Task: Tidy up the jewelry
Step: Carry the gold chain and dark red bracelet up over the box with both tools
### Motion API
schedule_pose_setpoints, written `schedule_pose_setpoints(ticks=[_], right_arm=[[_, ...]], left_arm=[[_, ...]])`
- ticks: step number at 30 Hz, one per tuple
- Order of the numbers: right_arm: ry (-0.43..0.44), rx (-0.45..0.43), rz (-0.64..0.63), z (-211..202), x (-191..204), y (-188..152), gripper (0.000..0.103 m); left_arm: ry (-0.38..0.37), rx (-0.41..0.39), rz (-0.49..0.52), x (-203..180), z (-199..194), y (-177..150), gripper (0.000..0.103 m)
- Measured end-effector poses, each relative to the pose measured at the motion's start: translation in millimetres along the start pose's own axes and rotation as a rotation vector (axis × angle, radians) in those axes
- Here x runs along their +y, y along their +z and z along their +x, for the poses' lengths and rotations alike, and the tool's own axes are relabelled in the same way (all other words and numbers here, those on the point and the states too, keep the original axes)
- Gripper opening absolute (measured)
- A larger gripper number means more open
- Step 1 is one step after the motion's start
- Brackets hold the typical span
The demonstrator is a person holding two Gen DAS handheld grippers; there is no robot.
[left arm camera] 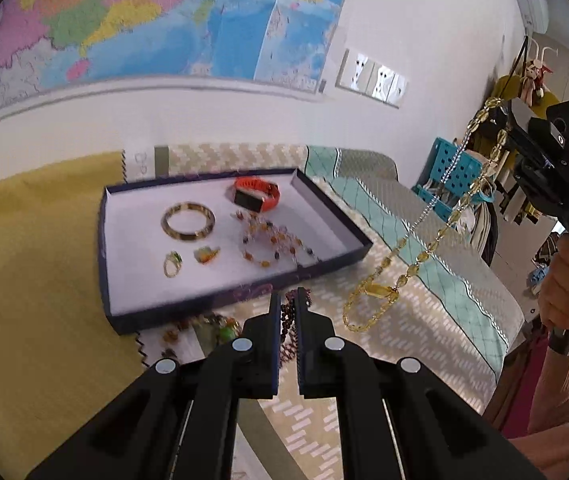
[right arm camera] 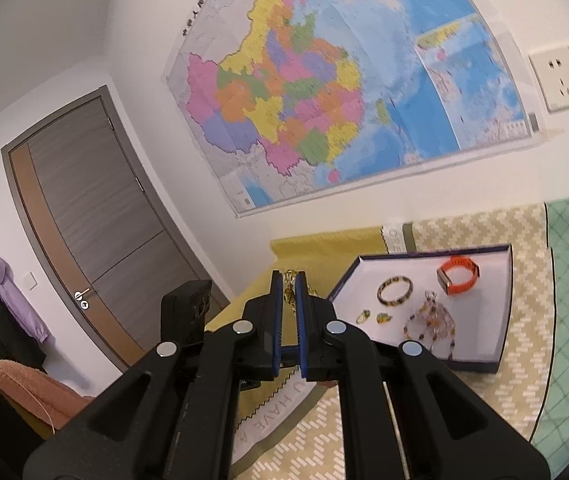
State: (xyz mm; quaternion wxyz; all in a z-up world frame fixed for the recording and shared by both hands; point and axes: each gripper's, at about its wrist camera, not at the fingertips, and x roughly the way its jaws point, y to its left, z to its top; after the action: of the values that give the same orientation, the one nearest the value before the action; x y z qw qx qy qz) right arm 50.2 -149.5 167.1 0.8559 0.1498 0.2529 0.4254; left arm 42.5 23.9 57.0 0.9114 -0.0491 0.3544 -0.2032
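Observation:
A dark-rimmed tray (left arm camera: 102, 240) with a white floor lies on the bed; it also shows in the right wrist view (right arm camera: 504, 320). In it lie an orange watch (left arm camera: 256, 194), a bangle (left arm camera: 188, 222), a ring (left arm camera: 172, 264), a small pendant (left arm camera: 206, 255) and a multicolour bead necklace (left arm camera: 272, 244). My left gripper (left arm camera: 287, 300) is shut on a dark red bead bracelet (left arm camera: 289, 332) in front of the tray. My right gripper (right arm camera: 289, 280) is shut on a yellow bead necklace (left arm camera: 424, 252), which hangs from it above the bed to the tray's right.
More beaded jewelry (left arm camera: 204, 328) lies on the cloth in front of the tray. A yellow cloth (left arm camera: 24, 260) covers the left. A teal quilt (left arm camera: 424, 240) runs along the right. A wall with a map (right arm camera: 324, 100) is behind.

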Motion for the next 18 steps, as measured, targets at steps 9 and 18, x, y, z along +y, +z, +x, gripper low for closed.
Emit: schedule_pose_setpoints(ticks=[9,18], right_arm=[[0.008,-0.025,-0.01,8,-2,22,0.007],[-0.005,-0.045,0.007,16,-16,41,0.007]], left_arm=[[0.026,-0.043,0.015,3,-9,20,0.005],[0.047,-0.067,0.037,5,-7,39,0.005]])
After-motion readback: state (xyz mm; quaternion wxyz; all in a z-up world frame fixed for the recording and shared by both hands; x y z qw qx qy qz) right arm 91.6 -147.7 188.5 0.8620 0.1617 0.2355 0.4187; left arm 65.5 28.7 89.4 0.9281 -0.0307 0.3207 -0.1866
